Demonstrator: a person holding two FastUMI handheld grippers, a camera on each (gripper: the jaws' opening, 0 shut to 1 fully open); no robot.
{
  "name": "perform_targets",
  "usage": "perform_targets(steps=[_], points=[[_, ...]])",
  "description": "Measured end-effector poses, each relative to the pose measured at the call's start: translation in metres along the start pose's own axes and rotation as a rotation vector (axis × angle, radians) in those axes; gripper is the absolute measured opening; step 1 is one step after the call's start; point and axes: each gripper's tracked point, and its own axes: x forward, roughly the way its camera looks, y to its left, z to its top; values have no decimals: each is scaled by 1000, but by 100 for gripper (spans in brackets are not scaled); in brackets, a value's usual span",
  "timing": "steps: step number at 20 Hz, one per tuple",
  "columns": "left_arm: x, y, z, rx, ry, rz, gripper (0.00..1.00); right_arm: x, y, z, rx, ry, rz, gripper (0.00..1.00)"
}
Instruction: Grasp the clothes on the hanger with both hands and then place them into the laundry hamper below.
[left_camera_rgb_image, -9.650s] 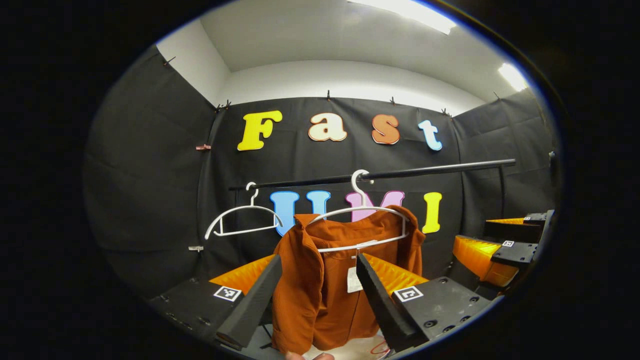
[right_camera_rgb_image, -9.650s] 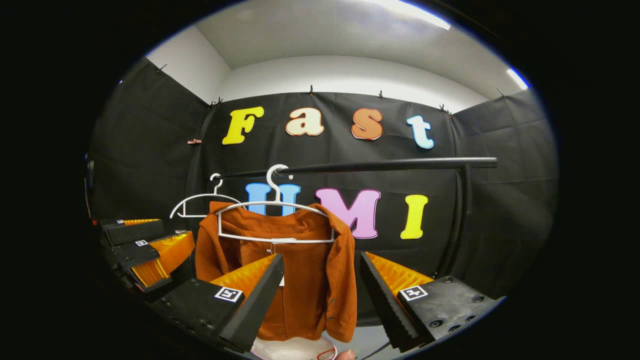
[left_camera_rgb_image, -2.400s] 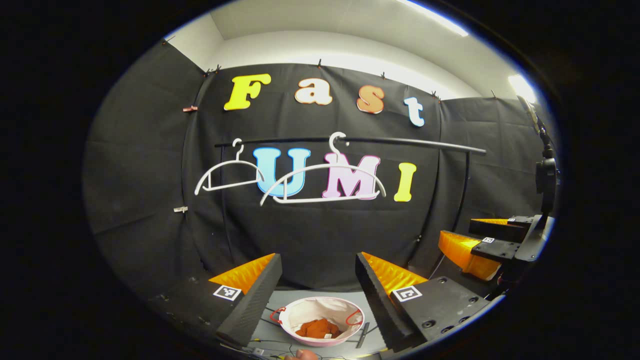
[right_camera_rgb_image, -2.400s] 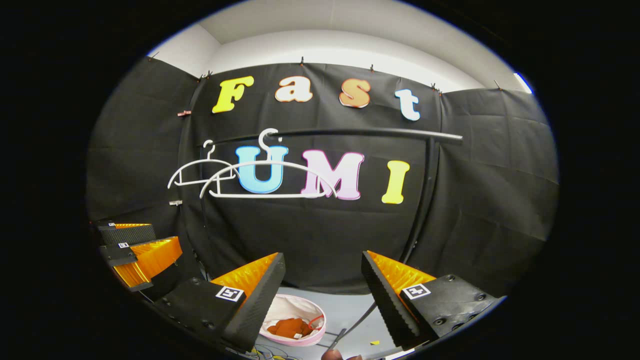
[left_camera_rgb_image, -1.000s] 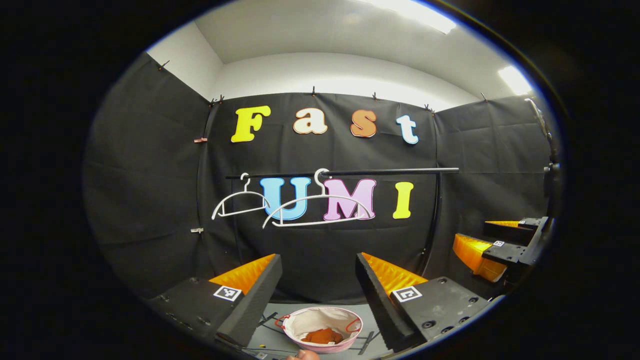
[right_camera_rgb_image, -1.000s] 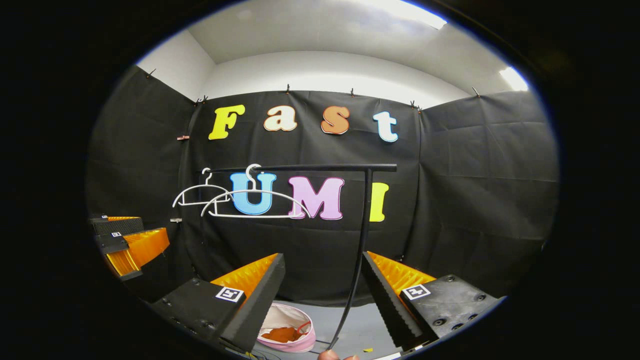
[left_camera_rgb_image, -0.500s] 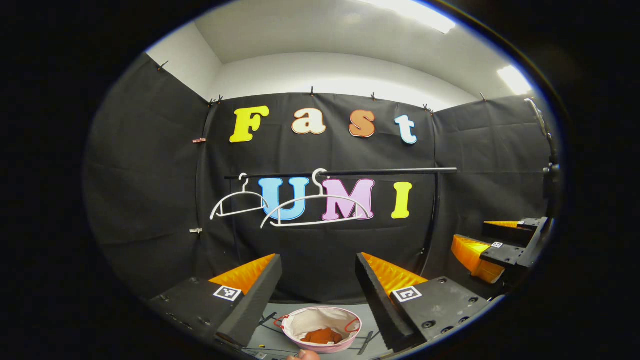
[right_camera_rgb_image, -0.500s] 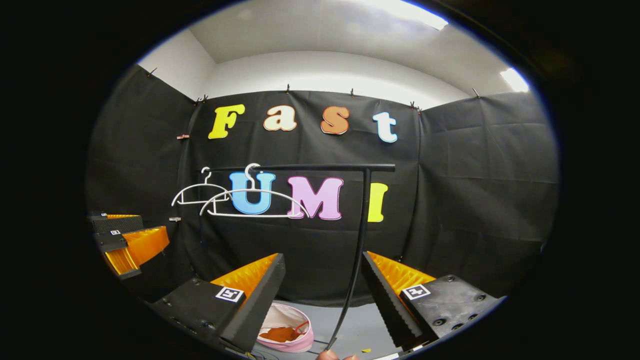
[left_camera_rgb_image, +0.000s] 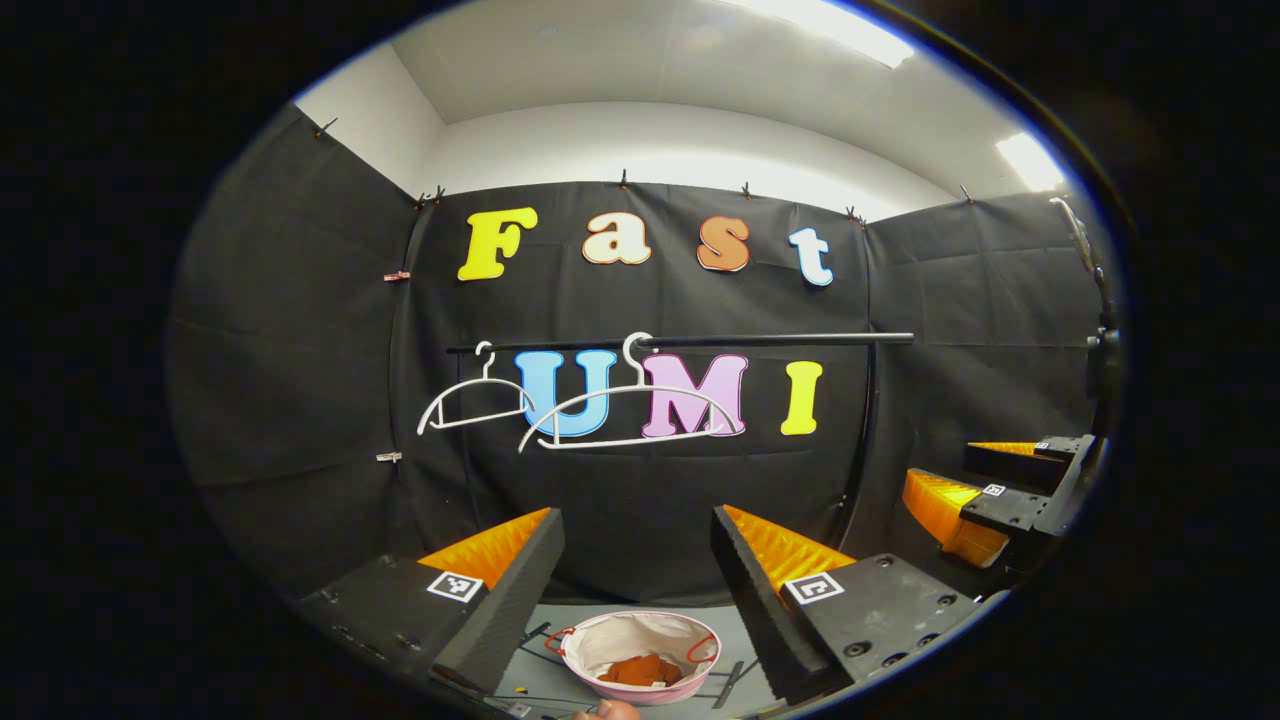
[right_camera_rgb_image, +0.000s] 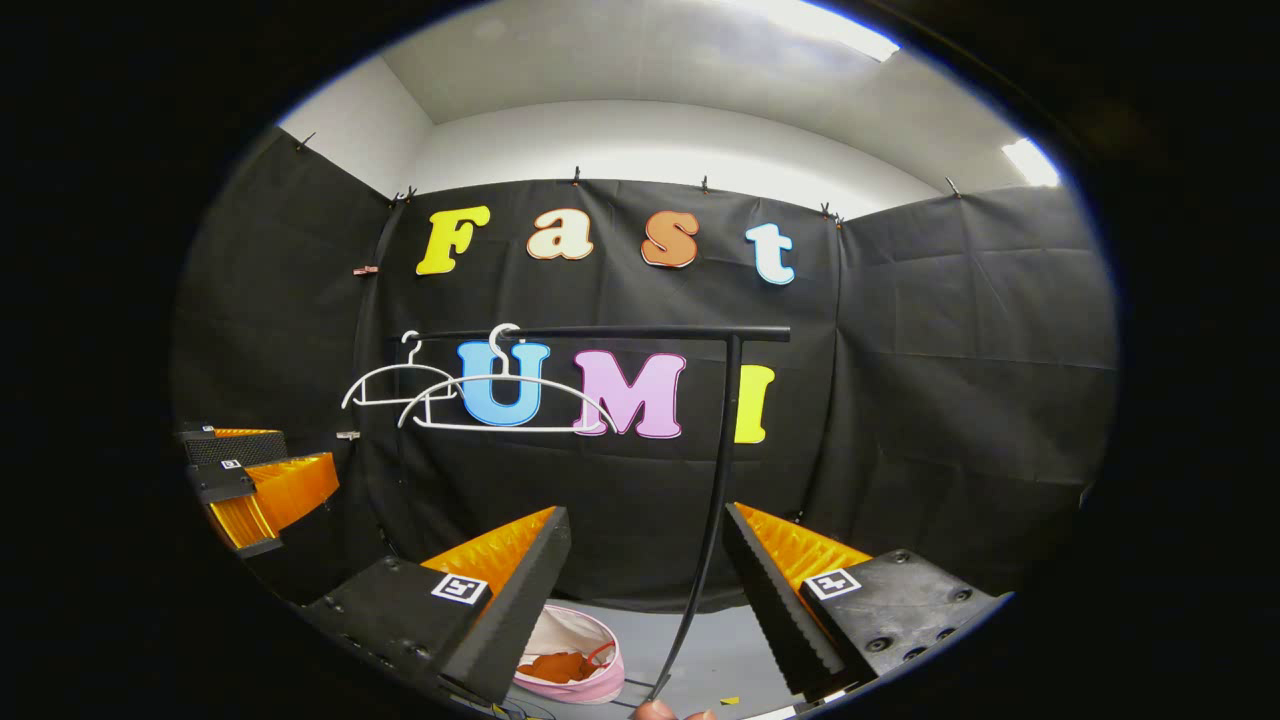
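Both jaws apart, empty. Orange clothes (left_camera_rgb_image: 640, 670) lie in the hamper (left_camera_rgb_image: 640, 688), at 6 o'clock below left gripper (left_camera_rgb_image: 637, 590); from right gripper (right_camera_rgb_image: 645, 590), 7 o'clock. Hanger (left_camera_rgb_image: 628, 415) bare. Judged complete.

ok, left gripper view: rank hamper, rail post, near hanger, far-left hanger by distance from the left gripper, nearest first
From the left gripper:
1. Laundry hamper: on the floor just below and ahead, orange garment inside.
2. Rail post: upright, to the right.
3. Larger white hanger: mid rail, bare.
4. Smaller white hanger: left end of the rail, bare.
Items 2 and 3 are close to call.
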Motion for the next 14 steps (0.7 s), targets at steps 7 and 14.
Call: perform_targets(steps=[7,14], points=[[2,0,1,-2,2,0,94,5,3,0,-6,-2,-7,99],[5,3,0,4,-4,8,94,17,10,-4,-7,5,-5,99]])
